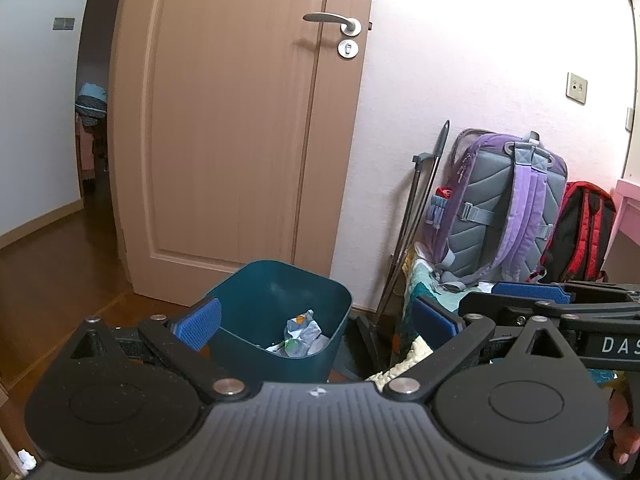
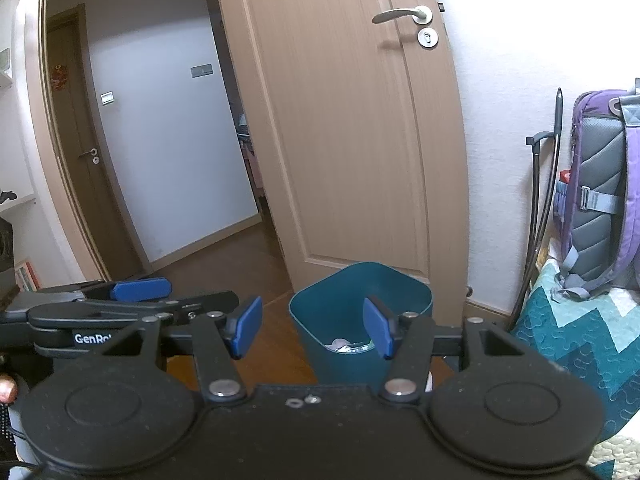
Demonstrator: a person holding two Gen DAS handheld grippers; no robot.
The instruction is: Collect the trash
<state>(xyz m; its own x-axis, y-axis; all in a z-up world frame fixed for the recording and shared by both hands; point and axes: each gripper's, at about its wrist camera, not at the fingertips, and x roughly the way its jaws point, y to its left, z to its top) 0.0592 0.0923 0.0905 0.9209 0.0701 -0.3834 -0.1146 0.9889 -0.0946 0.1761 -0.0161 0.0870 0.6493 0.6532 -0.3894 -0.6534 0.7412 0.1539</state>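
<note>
A dark teal trash bin (image 1: 240, 344) stands on the wooden floor in front of the door; it also shows in the right wrist view (image 2: 312, 320). Crumpled paper and wrappers (image 1: 302, 334) lie inside it, seen too in the right wrist view (image 2: 346, 346). My left gripper (image 1: 316, 322) is open and empty, with the bin seen between its blue pads. My right gripper (image 2: 314, 326) is open and empty, facing the bin from a little back. The right gripper shows at the right edge of the left wrist view (image 1: 532, 292), and the left gripper at the left of the right wrist view (image 2: 140, 290).
A light wooden door (image 1: 240, 120) stands ajar behind the bin, with a hallway to its left. A dustpan and broom (image 1: 400, 264) lean on the wall. A purple backpack (image 1: 504, 208) and a red-black one (image 1: 580, 232) sit on a teal quilt (image 2: 580, 340). A white scrap (image 1: 26, 458) lies at the bottom left.
</note>
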